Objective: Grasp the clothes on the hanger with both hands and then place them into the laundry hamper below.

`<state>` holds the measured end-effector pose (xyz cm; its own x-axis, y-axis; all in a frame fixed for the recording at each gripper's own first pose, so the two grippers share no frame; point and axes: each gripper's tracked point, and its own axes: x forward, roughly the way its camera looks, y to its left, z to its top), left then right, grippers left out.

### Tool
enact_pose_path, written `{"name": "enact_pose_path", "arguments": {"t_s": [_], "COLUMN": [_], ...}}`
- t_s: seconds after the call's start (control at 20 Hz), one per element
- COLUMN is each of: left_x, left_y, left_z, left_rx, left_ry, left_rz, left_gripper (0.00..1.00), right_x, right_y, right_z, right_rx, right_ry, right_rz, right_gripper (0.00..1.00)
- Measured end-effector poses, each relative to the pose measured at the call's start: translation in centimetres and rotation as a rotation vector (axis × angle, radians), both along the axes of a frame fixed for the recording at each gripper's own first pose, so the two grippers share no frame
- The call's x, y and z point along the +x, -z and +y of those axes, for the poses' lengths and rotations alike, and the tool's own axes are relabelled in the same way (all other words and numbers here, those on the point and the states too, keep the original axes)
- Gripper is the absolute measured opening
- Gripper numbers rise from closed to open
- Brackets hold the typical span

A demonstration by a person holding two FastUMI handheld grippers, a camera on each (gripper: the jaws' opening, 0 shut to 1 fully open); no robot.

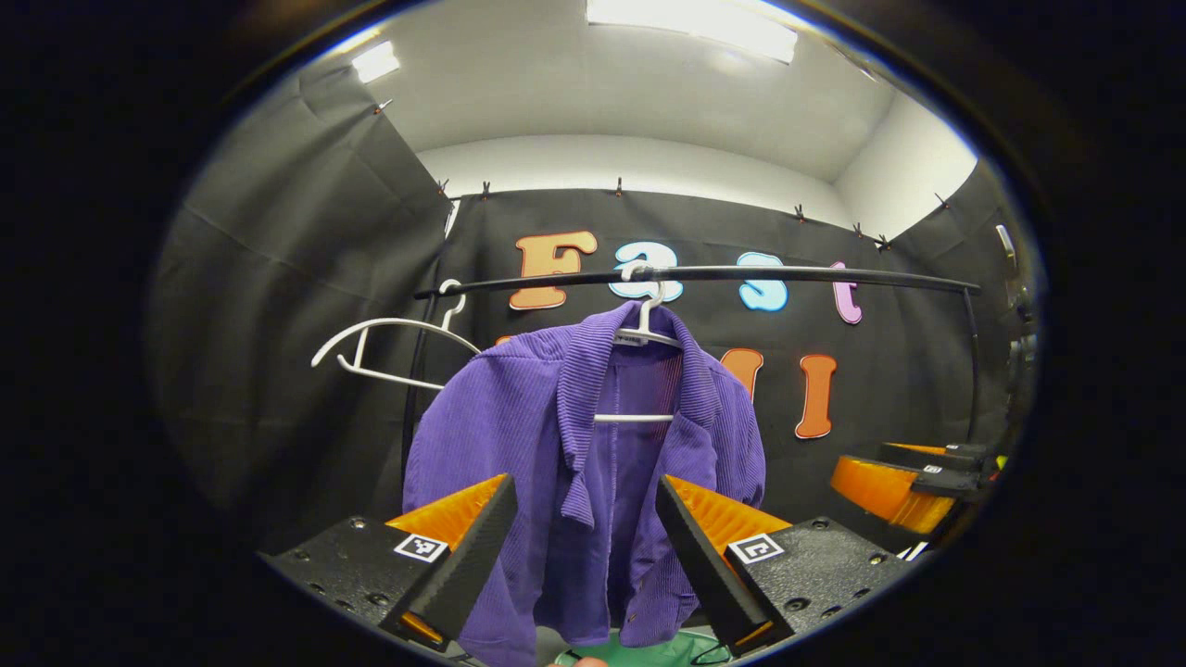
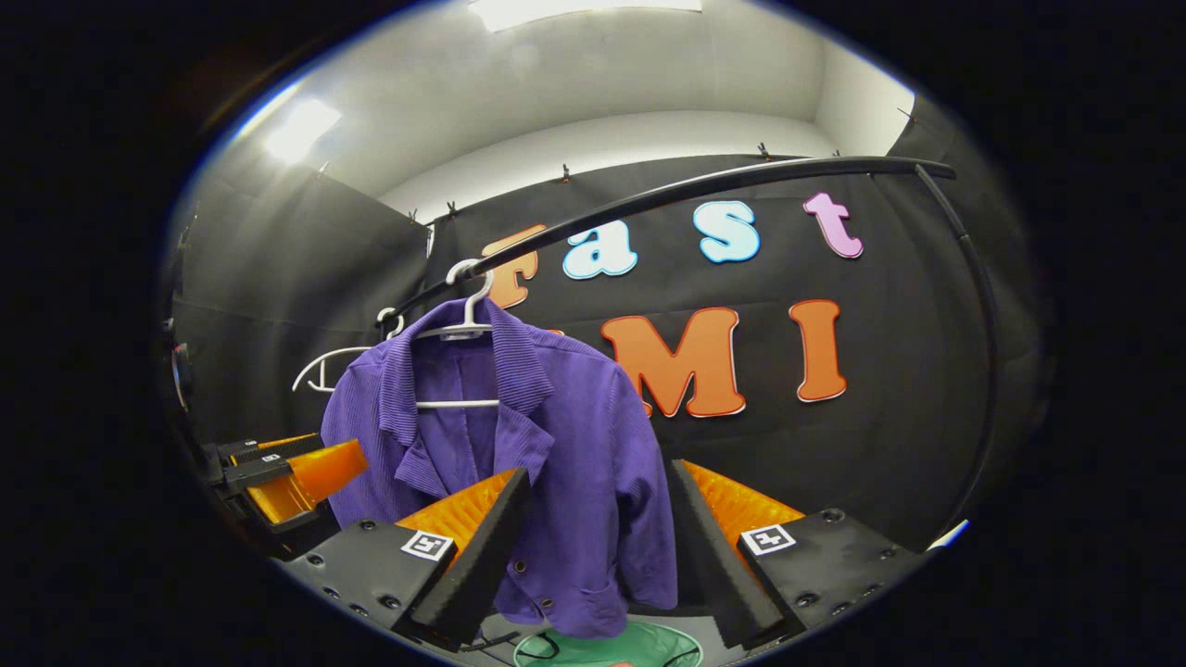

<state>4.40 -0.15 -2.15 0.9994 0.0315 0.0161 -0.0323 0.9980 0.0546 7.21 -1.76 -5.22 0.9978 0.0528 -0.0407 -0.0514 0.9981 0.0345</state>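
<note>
A purple corduroy shirt [image 1: 593, 463] hangs open-fronted on a white hanger [image 1: 644, 329] hooked over a black rail [image 1: 704, 275]. My left gripper [image 1: 584, 519] is open in front of the shirt's lower front, not touching it. In the right gripper view the same shirt [image 2: 556, 435] hangs left of centre on its hanger [image 2: 463, 320]. My right gripper [image 2: 598, 500] is open before the shirt's lower right side, apart from it. A green laundry hamper [image 2: 607, 648] sits below the shirt; its rim [image 1: 649, 653] also peeks out at the bottom of the left gripper view.
An empty white hanger [image 1: 380, 347] hangs at the rail's left end. The rail's upright post [image 2: 982, 371] stands at the right. The other gripper shows at each view's edge: the right one [image 1: 913, 477] and the left one [image 2: 278, 472].
</note>
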Motion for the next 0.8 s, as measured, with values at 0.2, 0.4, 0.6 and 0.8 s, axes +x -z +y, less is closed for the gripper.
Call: {"name": "enact_pose_path", "arguments": {"t_s": [0.2,0.4,0.6,0.8], "left_x": [-0.5,-1.7,-3.2,-3.9], "left_y": [-0.6,-0.9,-0.6,-0.6], "left_z": [1.3,3.1,5.2,6.4], "left_rx": [-0.030,-0.041,-0.058,-0.042], "left_ry": [-0.006,0.005,0.032,0.065], "left_rz": [-0.013,-0.004,0.028,0.040], "left_gripper": [0.92,0.92,0.92,0.95], "right_x": [3.9,8.4,12.8,15.9], "right_y": [1.4,3.3,6.2,9.1], "right_z": [4.4,7.2,8.9,8.3], "right_rx": [0.016,-0.009,-0.015,-0.024], "right_ry": [-0.070,-0.041,0.034,0.153], "right_rz": [0.018,0.033,0.069,0.087], "right_gripper": [0.94,0.98,0.93,0.98]}}
